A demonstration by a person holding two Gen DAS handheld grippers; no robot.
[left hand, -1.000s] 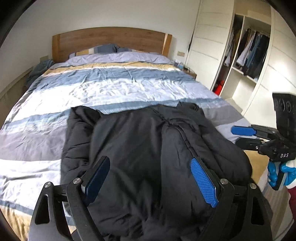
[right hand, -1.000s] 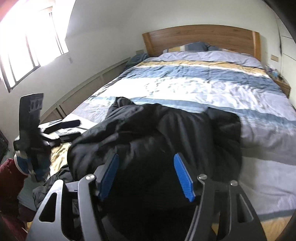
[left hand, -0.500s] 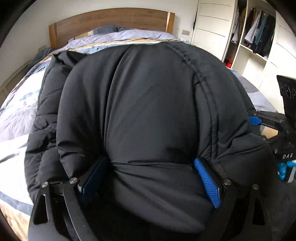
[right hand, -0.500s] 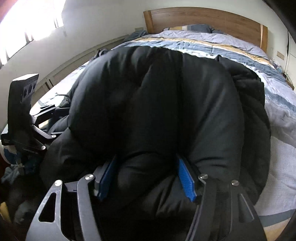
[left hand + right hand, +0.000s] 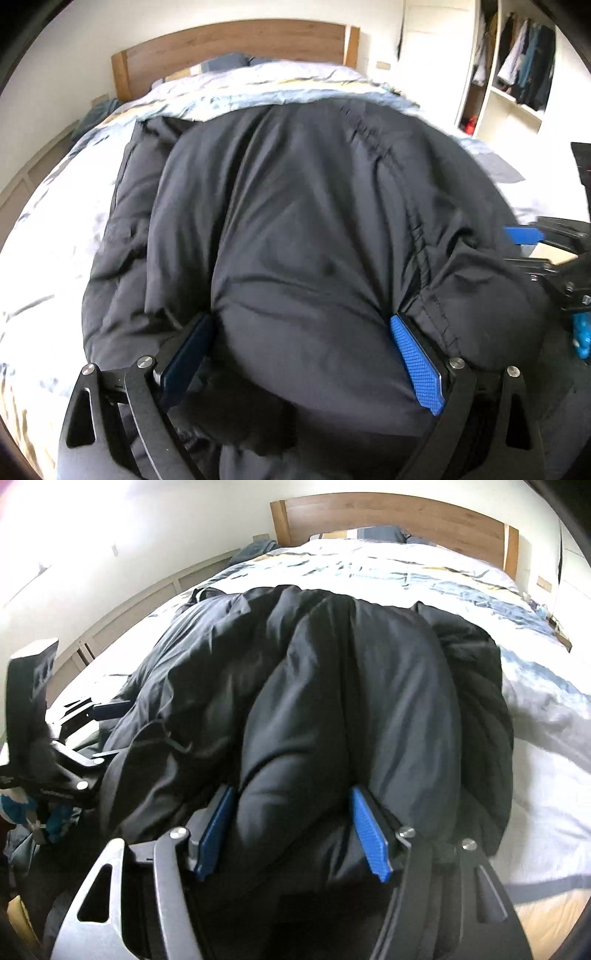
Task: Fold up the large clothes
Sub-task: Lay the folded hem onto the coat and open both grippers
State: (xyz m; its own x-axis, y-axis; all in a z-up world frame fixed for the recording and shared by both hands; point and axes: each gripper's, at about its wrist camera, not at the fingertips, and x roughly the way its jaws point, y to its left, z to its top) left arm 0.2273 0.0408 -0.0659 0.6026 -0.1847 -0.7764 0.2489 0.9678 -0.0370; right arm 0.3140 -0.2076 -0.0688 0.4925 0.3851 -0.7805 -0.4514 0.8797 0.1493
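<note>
A puffy black down jacket (image 5: 314, 203) lies bunched on the striped bed, filling both wrist views (image 5: 332, 683). My left gripper (image 5: 303, 354) is pushed down into its near edge. Its jaws stand wide open, and a fat roll of the jacket bulges up between the blue pads (image 5: 417, 362). My right gripper (image 5: 291, 830) is set narrower and straddles another roll of the same jacket, which swells between its pads (image 5: 369, 834). The fabric fills both gaps. The two grippers sit side by side at the foot of the bed; each shows at the other view's edge.
The blue, white and yellow striped duvet (image 5: 258, 88) runs back to a wooden headboard (image 5: 236, 40) and pillows. An open wardrobe with hanging clothes (image 5: 517, 74) stands on the right. A hand in a blue glove (image 5: 581, 332) holds the right gripper (image 5: 546, 251).
Both grippers have come down from above the jacket into it. Their jaws were empty a second ago and now have jacket bulging between them. The left jaws have spread a little.
</note>
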